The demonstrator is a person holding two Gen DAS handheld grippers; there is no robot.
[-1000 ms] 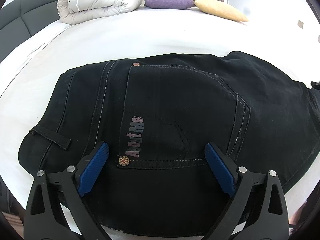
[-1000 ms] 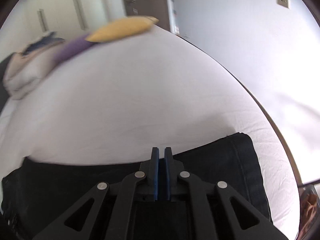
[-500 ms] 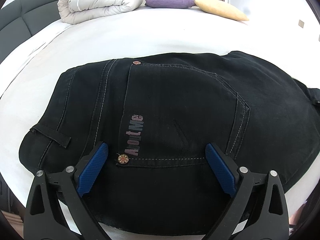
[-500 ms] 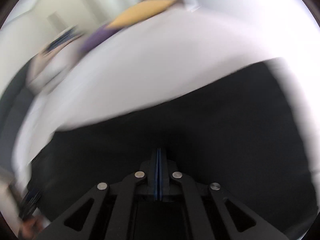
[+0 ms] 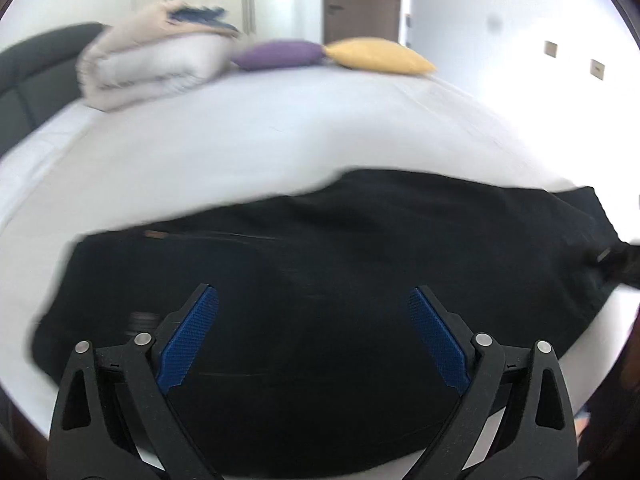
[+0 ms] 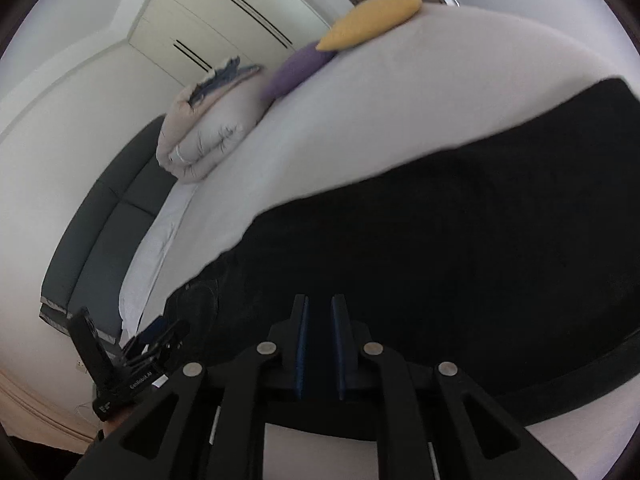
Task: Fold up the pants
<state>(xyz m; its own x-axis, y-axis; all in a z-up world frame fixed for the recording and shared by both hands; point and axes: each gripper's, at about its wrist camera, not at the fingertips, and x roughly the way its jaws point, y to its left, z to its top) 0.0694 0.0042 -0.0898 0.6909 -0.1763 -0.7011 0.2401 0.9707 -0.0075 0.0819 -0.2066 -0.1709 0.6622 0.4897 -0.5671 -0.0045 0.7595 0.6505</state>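
The black pants (image 5: 320,280) lie spread flat on the bed (image 5: 260,140), directly under and ahead of both grippers. The left gripper (image 5: 314,336) hangs over the waist end with its jaws wide apart and, after closing a little just now, nothing pinched between them. The right gripper (image 6: 319,344) has just been opening: a narrow slit shows between its blue pads, and no cloth is caught there. The main risk, as I judge it, is a bad pick-up: the denim looks thick and layered, so a jaw closing on it could catch only the top layer, and the fold would come out skewed or bunched. With its gap this narrow, the right gripper would likely push the cloth along the sheet rather than take it. The left wrist view is blurred, so the seams cannot be made out as guides. The bed sheet is pale, smooth and soft, which lets cloth slide. Far beyond the grippers sit a rolled duvet (image 5: 156,52), a purple pillow (image 5: 280,54) and a yellow pillow (image 5: 376,56); a dark headboard (image 6: 104,220) lies off to the left, with white wardrobe doors (image 6: 224,20) behind.
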